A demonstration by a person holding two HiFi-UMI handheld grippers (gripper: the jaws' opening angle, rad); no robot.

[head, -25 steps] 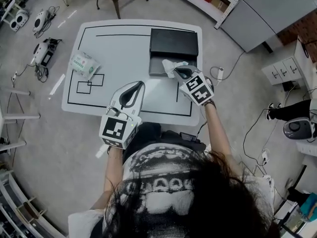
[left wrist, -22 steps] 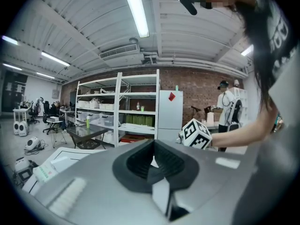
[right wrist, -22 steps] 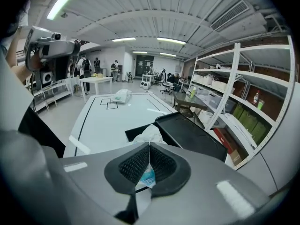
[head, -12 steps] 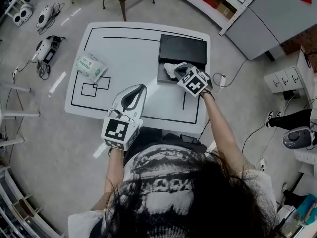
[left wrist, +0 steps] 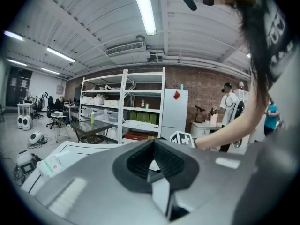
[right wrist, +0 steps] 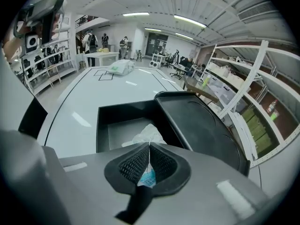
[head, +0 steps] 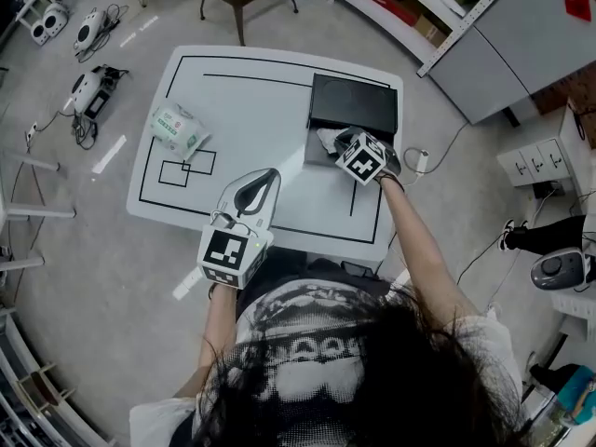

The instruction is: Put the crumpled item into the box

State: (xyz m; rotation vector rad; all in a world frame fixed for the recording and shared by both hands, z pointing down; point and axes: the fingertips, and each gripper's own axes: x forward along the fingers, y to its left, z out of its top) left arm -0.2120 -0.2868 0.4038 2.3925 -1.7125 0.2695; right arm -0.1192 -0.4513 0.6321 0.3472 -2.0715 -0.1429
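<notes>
A crumpled white wrapper [right wrist: 148,136] with a blue-printed corner is pinched in my right gripper [right wrist: 149,162], which is shut on it. It hangs over the near end of the open black box [right wrist: 111,122], just above the box floor. In the head view the right gripper [head: 346,142] sits over the box's tray [head: 317,155], with the wrapper [head: 326,138] poking out at the tip. The box's lid [head: 355,106] lies flat behind. My left gripper [head: 265,178] is shut with nothing in it, held above the table's front part, left of the box.
A green-and-white tissue pack [head: 177,128] lies at the left of the white table [head: 247,96], beside two small black-outlined squares. Devices and cables lie on the floor at left, and shelving stands behind the table. A cable hangs off the right edge.
My right gripper has carried the wrapper forward, from the box's near edge to over the tray. The left gripper has stayed about where it was.
</notes>
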